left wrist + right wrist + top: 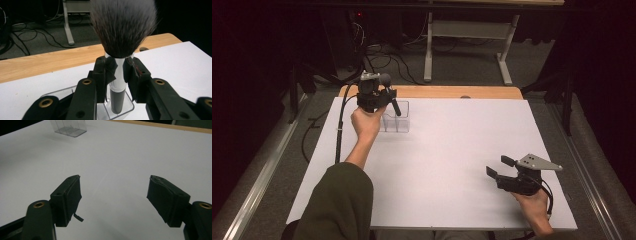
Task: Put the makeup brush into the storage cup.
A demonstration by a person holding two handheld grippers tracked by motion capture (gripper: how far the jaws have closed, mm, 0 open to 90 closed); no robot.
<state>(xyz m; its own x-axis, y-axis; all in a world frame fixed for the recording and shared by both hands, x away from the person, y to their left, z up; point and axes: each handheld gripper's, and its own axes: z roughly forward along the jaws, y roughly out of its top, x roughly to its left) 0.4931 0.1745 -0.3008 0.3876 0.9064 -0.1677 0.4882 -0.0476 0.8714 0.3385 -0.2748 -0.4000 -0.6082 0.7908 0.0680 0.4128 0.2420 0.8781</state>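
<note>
Brush first, since it is what the work turns on: a makeup brush with a wide head of dark, pale-tipped bristles, a silver collar and a dark handle, held upright over the far left part of the table.

Largest of all is the white table, with a strip of bare wood along its far edge. On it, near the far left corner, stands a clear plastic holder split into compartments; in the left gripper view the brush's handle end reaches down into one of them, though whether it touches the bottom cannot be told.

The left gripper is clamped on the brush, its two black jaws pressed against the silver collar from either side, the bristles rising above them. In the high view this gripper sits just over the holder, with the person's left hand beneath it.

The right gripper rests low over the near right part of the table, well apart from the holder, held by the right hand. Its jaws stand wide apart with bare table between them, as the right gripper view shows.
</note>
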